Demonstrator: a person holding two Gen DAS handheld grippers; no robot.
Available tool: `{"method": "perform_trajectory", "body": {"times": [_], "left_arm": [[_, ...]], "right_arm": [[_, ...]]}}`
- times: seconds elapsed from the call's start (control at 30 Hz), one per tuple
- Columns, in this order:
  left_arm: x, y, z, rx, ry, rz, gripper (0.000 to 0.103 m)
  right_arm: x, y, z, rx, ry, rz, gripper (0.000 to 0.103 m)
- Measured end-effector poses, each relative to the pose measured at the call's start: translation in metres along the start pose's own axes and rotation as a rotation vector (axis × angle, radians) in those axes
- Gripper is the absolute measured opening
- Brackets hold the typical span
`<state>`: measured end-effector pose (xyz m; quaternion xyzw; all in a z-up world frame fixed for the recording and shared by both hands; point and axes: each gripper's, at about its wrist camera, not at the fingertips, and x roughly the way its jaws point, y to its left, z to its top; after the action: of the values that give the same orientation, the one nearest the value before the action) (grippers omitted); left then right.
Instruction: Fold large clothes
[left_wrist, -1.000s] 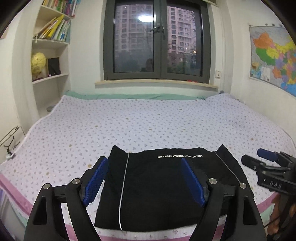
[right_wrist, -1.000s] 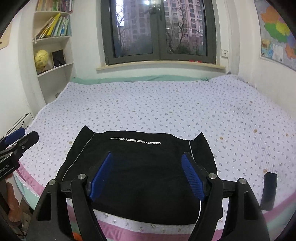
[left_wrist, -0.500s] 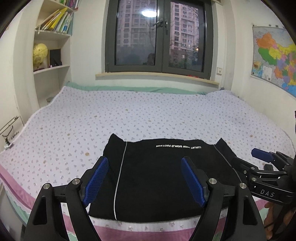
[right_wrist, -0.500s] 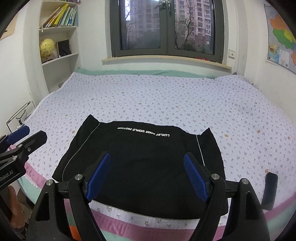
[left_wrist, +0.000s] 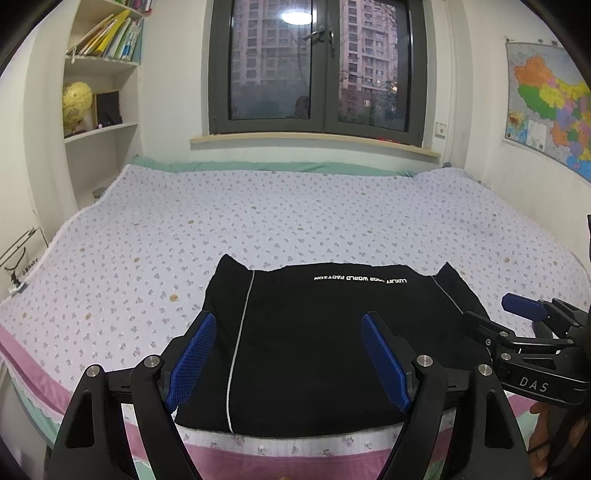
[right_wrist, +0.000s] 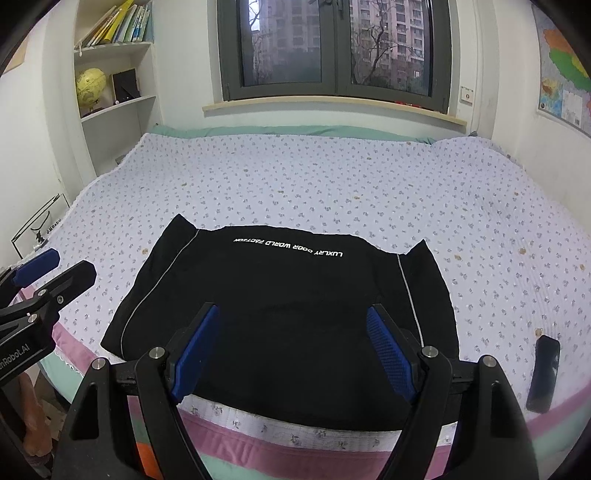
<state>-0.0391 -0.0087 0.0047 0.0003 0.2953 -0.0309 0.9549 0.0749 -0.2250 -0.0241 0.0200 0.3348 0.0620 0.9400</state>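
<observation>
Left claw (left_wrist: 288, 356): black angular frame, silver round screws at the joints, two blue cross-hatched pads (left_wrist: 190, 363). Right claw (right_wrist: 293, 349): same black build, silver screws, blue textured pads (right_wrist: 388, 350); white lettering "DAS" on its side.

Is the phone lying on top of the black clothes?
No, the phone lies on the bedsheet, apart from the black garment.
</observation>
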Motion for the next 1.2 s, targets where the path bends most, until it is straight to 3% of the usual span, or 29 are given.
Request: {"method": "perform_trajectory", "body": {"times": [1.2], "left_arm": [[0.015, -0.001, -0.003, -0.003, 0.04, -0.001, 0.082]], "right_arm": [[0.014, 0.0, -0.006, -0.003, 0.04, 0.009, 0.084]]}}
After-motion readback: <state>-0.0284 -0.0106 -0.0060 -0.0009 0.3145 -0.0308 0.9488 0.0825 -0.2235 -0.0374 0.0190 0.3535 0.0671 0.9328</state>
